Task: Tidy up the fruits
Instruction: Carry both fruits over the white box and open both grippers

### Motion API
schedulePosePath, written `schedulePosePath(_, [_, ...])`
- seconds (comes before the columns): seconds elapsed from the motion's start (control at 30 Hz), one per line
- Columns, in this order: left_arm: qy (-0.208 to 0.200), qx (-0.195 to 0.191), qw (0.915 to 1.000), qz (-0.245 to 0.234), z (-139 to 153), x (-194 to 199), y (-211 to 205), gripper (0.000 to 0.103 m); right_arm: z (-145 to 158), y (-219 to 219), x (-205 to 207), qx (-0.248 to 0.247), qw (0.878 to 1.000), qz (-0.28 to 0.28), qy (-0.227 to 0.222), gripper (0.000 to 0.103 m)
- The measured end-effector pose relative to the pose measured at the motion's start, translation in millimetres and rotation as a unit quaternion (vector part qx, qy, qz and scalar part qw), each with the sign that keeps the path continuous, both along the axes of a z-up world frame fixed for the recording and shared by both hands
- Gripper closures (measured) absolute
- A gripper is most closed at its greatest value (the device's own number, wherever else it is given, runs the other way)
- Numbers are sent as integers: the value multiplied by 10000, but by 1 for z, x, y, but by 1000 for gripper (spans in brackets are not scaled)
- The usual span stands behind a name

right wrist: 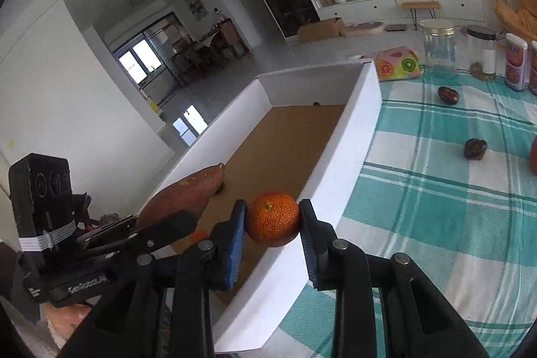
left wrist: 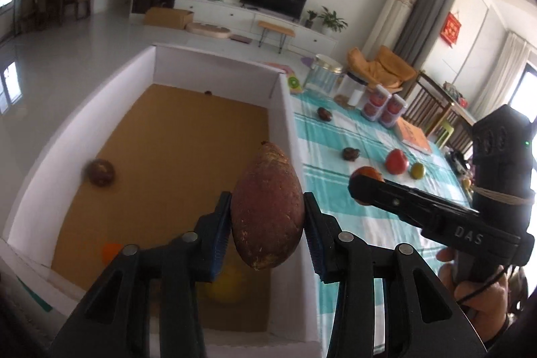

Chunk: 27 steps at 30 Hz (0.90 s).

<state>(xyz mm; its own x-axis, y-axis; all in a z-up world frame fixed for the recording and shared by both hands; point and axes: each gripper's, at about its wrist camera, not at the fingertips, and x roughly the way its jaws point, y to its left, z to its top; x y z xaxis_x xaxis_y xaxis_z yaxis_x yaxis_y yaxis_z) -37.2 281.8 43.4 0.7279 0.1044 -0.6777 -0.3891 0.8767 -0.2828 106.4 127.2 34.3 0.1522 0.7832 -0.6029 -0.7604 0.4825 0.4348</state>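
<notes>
In the left wrist view the left gripper [left wrist: 267, 223] sits at lower centre of the frame with its 2 blue-padded fingers [left wrist: 221, 234] pressed against the sides of a reddish-brown sweet potato [left wrist: 267, 207], which stands nearly upright, its pointed tip toward the top of the frame, above the brown floor of a white-walled cardboard box [left wrist: 214, 62]. Inside the box, a dark round fruit [left wrist: 101, 172] lies blurred at mid left, a small orange fruit [left wrist: 111, 252] shows at lower left beside the gripper frame, and a yellow fruit [left wrist: 228, 286] is partly hidden behind the left finger. To the right of the box wall, on the teal and white checked tablecloth [left wrist: 339, 136], lie 2 dark fruits [left wrist: 351, 153], a red tomato [left wrist: 396, 161] and a small green fruit [left wrist: 418, 170], all well apart from one another. The right gripper [left wrist: 364, 187] enters from the right edge of the frame, its tip closed around something orange that is mostly hidden here. In the right wrist view the right gripper [right wrist: 272, 220] at lower centre clamps an orange mandarin [right wrist: 273, 218] between its 2 fingers, directly over the near white wall of the box [right wrist: 365, 109]. At lower left of that frame the left gripper [right wrist: 161, 223] holds the sweet potato [right wrist: 188, 190] tilted over the box. A glass jar [right wrist: 438, 51] with a gold lid stands at upper right on the tablecloth [right wrist: 436, 190]
</notes>
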Motion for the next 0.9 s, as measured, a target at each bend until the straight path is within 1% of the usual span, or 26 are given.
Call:
schedulePosePath(0.1, [570,262,9965,550,-27,4,36,61,-13,47,-23,-390,9983,386,-187,72])
schedulePosePath(0.2, [1020,395,9913,738,-48,8,47,60,-27,75,-35,-714,9956,582,-176,71])
schedulePosePath(0.23, [1083,454,9898,807,-51,8,47,57,-30,78,-36,-798,9950,554,-214,69])
schedulePosePath(0.27, [1070,494,9895,839,-52,7,45,51,-31,77,-37,-821,9950,510,-265,62])
schedulePosePath(0.3, [1033,528,9896,846,-52,6,42,33,-29,74,-37,-780,9954,472,-307,56])
schedulePosePath(0.33, [950,594,9899,873,-49,6,39,17,-27,65,-36,-675,9962,401,-377,43])
schedulePosePath(0.37, [828,687,9899,923,-44,5,33,15,-22,53,-34,-556,9969,277,-489,32])
schedulePosePath(0.4, [708,765,9902,931,-39,4,27,15,-18,41,-32,-461,9969,109,-623,28])
schedulePosePath(0.47, [482,835,9921,802,-28,7,17,15,-10,9,-24,-307,9952,-249,-892,16])
schedulePosePath(0.5, [355,844,9933,704,-22,11,9,15,-8,-9,-19,-286,9932,-458,-1034,12])
schedulePosePath(0.53, [216,845,9945,578,-15,13,-1,15,-9,-27,-13,-315,9900,-692,-1190,4])
schedulePosePath(0.57, [74,835,9956,407,-8,15,-14,15,-12,-46,-6,-415,9849,-969,-1372,0])
schedulePosePath(0.6, [-60,822,9964,191,-2,18,-28,15,-18,-64,2,-560,9793,-1221,-1516,0])
schedulePosePath(0.67, [-261,816,9958,-314,7,27,-63,15,-42,-100,24,-1099,9651,-1746,-1612,0])
schedulePosePath(0.7, [-332,782,9946,-601,9,32,-81,15,-56,-120,38,-1434,9547,-2064,-1591,0])
schedulePosePath(0.73, [-382,736,9923,-923,11,37,-102,12,-69,-140,48,-1673,9442,-2361,-1570,0])
schedulePosePath(0.77, [-393,702,9891,-1236,8,44,-123,11,-80,-165,57,-1904,9306,-2717,-1547,0])
schedulePosePath(0.83, [-221,630,9816,-1789,-5,62,-163,11,-98,-203,79,-2289,9040,-3314,-1434,0])
schedulePosePath(0.87, [-95,549,9772,-2048,-15,72,-182,11,-102,-227,81,-2388,8913,-3612,-1343,0])
schedulePosePath(0.9, [-8,484,9731,-2252,-27,83,-198,11,-108,-245,84,-2401,8814,-3857,-1294,0])
